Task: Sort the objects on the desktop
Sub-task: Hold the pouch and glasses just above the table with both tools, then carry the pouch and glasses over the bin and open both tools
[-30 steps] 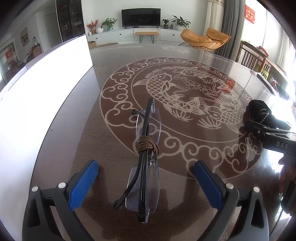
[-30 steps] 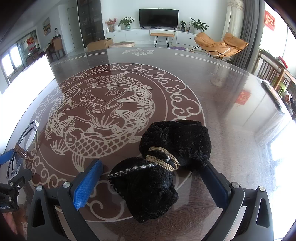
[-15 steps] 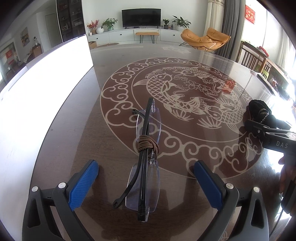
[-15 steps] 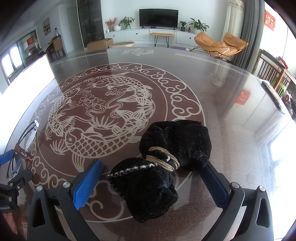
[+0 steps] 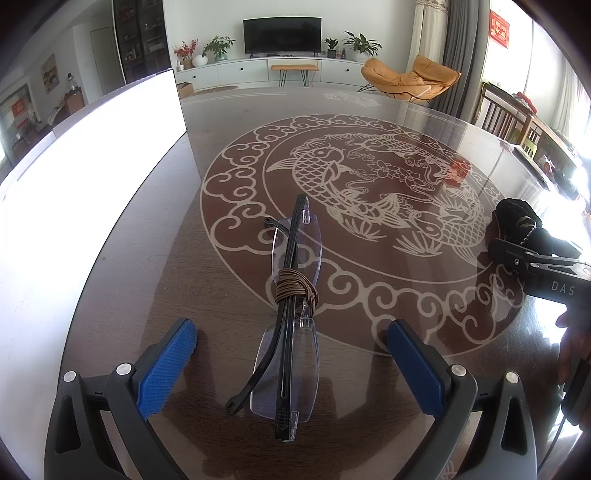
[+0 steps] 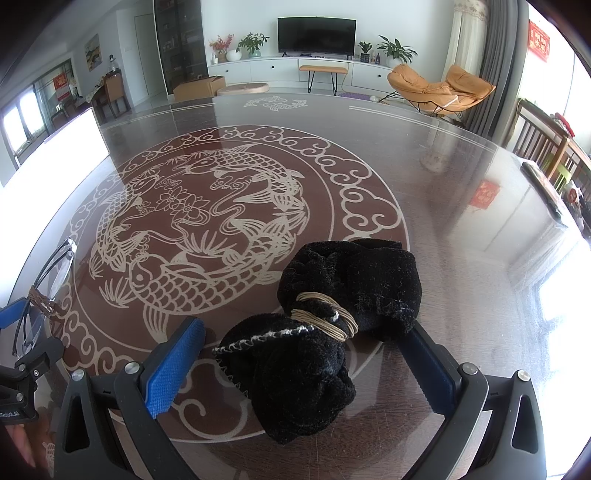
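Between the spread blue pads of the left gripper (image 5: 291, 345), a folded pair of rimless glasses (image 5: 291, 314) lies flat on the table (image 5: 155, 266), untouched by either finger; the jaws stand wide open and hold nothing. Their long axis runs straight away from the camera toward the far edge of the table, one hinge end near the jaws, the other out on the carved border ring, with a brown cord (image 5: 295, 286) wound round the middle (one loose temple tip curls off to the left). At the near right of the table, the right gripper (image 6: 301, 352) is likewise wide open and empty-handed, its pads flanking a black fuzzy cloth bundle (image 6: 325, 332) cinched at its waist by a tan cord (image 6: 325, 314); the bundle lies diagonally, one lobe between the fingers, the other reaching up and to the right, close against the right finger, though contact cannot be made out. Both items rest on a glossy dark wooden surface inlaid with a pale koi-and-cloud medallion (image 6: 207, 221). Beyond the far edge sit a television (image 6: 317, 35) on a white cabinet, potted plants and an orange lounge chair (image 6: 439, 88). A bright white panel (image 5: 85, 155) lines the table's left edge.
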`<state>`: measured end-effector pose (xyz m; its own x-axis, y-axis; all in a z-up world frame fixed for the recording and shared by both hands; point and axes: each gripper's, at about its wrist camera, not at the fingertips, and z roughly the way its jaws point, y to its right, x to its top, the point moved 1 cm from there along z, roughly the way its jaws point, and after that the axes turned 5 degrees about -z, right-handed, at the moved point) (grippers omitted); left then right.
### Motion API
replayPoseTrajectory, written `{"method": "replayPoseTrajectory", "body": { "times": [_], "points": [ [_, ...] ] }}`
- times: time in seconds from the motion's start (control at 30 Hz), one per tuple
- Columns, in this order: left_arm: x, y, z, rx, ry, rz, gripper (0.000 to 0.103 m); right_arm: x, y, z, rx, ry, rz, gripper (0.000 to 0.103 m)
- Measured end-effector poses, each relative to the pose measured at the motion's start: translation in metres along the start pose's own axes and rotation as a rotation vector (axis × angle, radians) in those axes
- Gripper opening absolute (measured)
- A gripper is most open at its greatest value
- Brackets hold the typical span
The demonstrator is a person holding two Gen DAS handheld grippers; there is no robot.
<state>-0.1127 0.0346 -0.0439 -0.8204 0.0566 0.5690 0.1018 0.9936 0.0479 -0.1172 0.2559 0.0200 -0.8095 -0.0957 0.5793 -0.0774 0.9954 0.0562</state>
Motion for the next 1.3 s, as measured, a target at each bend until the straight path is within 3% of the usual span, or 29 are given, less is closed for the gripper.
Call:
{"method": "replayPoseTrajectory", "body": {
  "times": [0.3, 0.37, 0.47, 0.53, 0.57, 0.73, 0.87, 0.97, 1.03, 1.1, 1.17, 1.3],
  "points": [
    [0.0, 0.0, 0.001, 0.0, 0.0, 0.0, 0.103, 0.0, 0.0, 0.0, 0.005, 0.001, 0.001, 0.103],
    [0.0, 0.0, 0.0, -0.001, 0.001, -0.001, 0.103, 0.001, -0.001, -0.002, 0.052, 0.011, -0.019, 0.103],
    [0.0, -0.001, 0.0, -0.001, 0.001, -0.001, 0.103, -0.001, -0.024, -0.006, 0.216, 0.028, -0.22, 0.103],
    [0.0, -0.001, -0.001, -0.002, 0.001, -0.001, 0.103, -0.012, -0.038, -0.011, 0.244, 0.028, -0.353, 0.103],
    [0.0, -0.001, -0.001, -0.003, 0.001, 0.0, 0.103, -0.015, -0.038, -0.014, 0.267, 0.024, -0.363, 0.103],
    [0.0, 0.0, -0.004, -0.007, 0.001, 0.001, 0.103, -0.032, -0.016, -0.021, 0.221, 0.007, -0.292, 0.103],
    [0.001, 0.0, -0.004, -0.035, -0.03, 0.041, 0.103, -0.023, -0.001, -0.025, 0.277, -0.105, -0.18, 0.103],
    [0.007, -0.011, -0.008, -0.161, -0.114, 0.092, 0.103, -0.001, 0.004, -0.018, 0.346, -0.236, -0.09, 0.103],
    [0.017, -0.033, -0.013, -0.297, -0.16, -0.007, 0.103, 0.015, 0.003, -0.007, 0.367, -0.357, -0.052, 0.103],
    [0.029, -0.051, -0.019, -0.357, -0.159, -0.111, 0.103, 0.029, 0.002, 0.003, 0.417, -0.443, 0.0, 0.103],
    [0.038, -0.051, -0.024, -0.333, -0.149, -0.11, 0.103, 0.039, 0.003, 0.012, 0.423, -0.504, 0.053, 0.103],
    [0.041, -0.018, -0.015, -0.175, -0.172, 0.071, 0.103, 0.053, -0.005, 0.024, 0.358, -0.6, 0.024, 0.103]
  ]
}}
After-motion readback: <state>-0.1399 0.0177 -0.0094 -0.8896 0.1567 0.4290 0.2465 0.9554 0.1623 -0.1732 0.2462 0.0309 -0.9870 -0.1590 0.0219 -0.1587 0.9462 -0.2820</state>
